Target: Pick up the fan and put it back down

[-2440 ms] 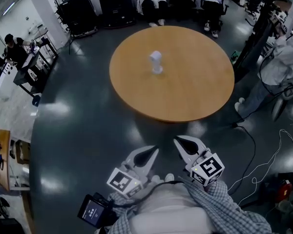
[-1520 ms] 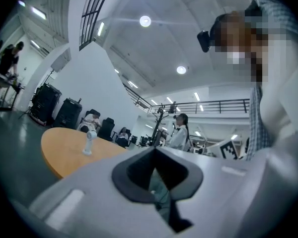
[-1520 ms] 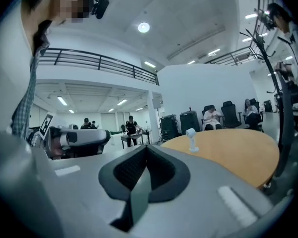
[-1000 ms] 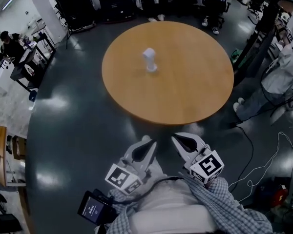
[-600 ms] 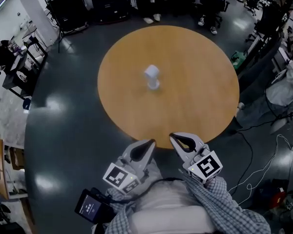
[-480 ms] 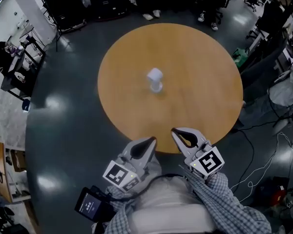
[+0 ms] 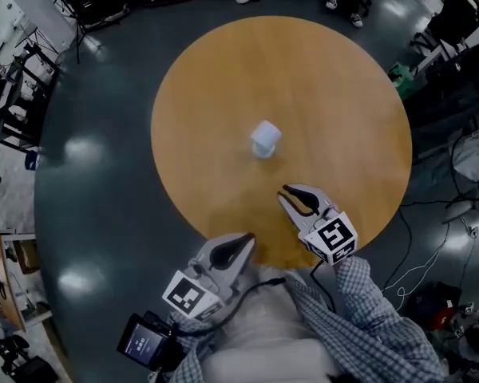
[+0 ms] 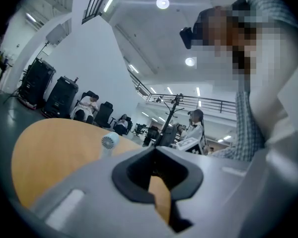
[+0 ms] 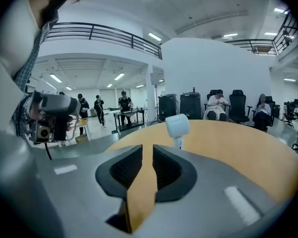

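I see the small white fan (image 7: 265,139) standing upright on its short stem near the middle of the round, light-brown wooden table (image 7: 223,94), with nothing touching it. My right gripper (image 7: 294,194), grey with black pads, reaches in over the table's near edge and points toward the fan but is well apart from it. In the right gripper view its jaws are opening: a narrow slit shows between the pads (image 9: 134,165), with nothing in it but the tabletop (image 9: 248,148) beyond, and the fan (image 9: 177,127) stands just past the tips. My left gripper (image 7: 241,242) sits back at the table's near rim. In the left gripper view its tips are pressed together and pinch nothing, and the fan (image 8: 109,141) shows small out on the table (image 8: 49,152), off to the left of the jaws. People sit in dark chairs (image 9: 237,107) on the far side of the table.
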{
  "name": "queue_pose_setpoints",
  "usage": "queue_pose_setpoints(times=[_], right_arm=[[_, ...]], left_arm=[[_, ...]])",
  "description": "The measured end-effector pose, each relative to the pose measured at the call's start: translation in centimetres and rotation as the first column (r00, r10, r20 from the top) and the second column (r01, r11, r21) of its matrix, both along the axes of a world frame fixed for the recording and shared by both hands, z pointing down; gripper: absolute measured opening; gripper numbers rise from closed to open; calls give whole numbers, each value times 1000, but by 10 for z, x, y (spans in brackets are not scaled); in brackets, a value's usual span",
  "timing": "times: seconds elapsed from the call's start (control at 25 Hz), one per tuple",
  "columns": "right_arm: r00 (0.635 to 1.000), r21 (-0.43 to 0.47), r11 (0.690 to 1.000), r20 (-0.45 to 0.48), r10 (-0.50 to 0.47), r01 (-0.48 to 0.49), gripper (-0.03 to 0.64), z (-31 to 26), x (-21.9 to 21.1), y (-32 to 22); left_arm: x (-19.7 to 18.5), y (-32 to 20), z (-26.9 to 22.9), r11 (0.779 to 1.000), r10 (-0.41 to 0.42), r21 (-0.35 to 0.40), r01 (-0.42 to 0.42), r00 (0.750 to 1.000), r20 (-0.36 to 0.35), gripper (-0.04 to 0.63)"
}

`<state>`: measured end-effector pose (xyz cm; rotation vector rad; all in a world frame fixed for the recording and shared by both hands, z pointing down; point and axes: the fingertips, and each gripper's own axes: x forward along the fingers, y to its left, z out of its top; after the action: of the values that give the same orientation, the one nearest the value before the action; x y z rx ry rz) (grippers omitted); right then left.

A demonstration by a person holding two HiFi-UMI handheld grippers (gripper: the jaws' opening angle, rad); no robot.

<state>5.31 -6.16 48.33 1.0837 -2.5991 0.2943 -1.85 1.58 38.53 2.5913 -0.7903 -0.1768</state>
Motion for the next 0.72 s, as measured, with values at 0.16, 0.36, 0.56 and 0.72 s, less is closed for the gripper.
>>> queue_pose_setpoints(times=[0.16,0.36,0.56,0.72], right_arm=[[998,-40,999,-60,-7,5,118,31,4,-30],[994,-45,999,-110,-11,6,158,64,-12,-69],[991,-37,999,-133,-33,28,176,86,-20,-97],[992,-10,1000,-125,-16,15,186,87,-25,-118]], left_arm=[[-5,-7,17,997,-40,-59,42,999,25,0],[-19,-15,39,993,-71,-96,75,997,44,0],[-16,-10,64,986,-79,-145,87,995,62,0],[-22,-12,70,981,-104,-157,114,992,67,0]])
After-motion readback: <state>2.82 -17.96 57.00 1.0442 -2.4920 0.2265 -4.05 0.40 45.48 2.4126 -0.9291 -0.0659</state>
